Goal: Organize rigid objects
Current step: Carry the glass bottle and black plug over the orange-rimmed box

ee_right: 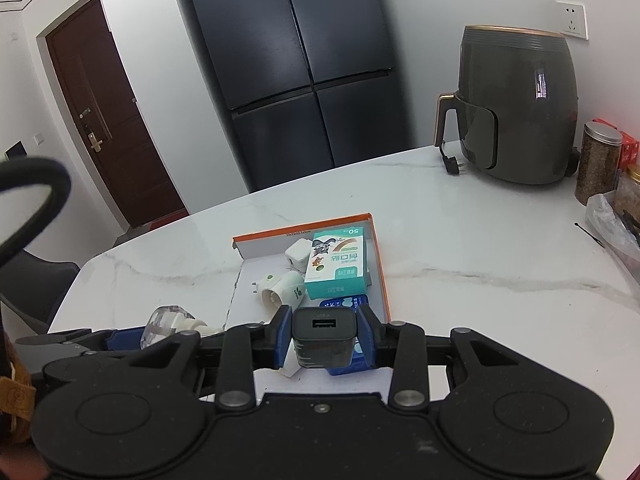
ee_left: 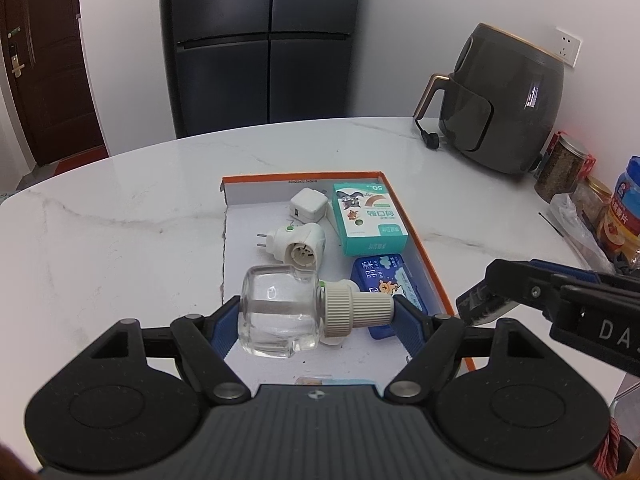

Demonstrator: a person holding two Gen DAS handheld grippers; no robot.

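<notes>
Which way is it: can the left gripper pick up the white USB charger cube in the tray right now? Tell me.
Probably not: the left gripper is shut on the glass bottle, so its jaws are full. The white charger cube itself lies uncovered in the tray.

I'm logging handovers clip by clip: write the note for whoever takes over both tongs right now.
Left tongs: shut on the clear glass bottle, gripped end to end, cream ribbed cap on one pad, held above the box's near end.
Right tongs: shut on the dark USB charger, also over the near end.
Already in the orange-edged box: white charger cube, white plug-in unit, teal carton, blue pack.
Left: set the bottle and the charger into the box's free space.
</notes>
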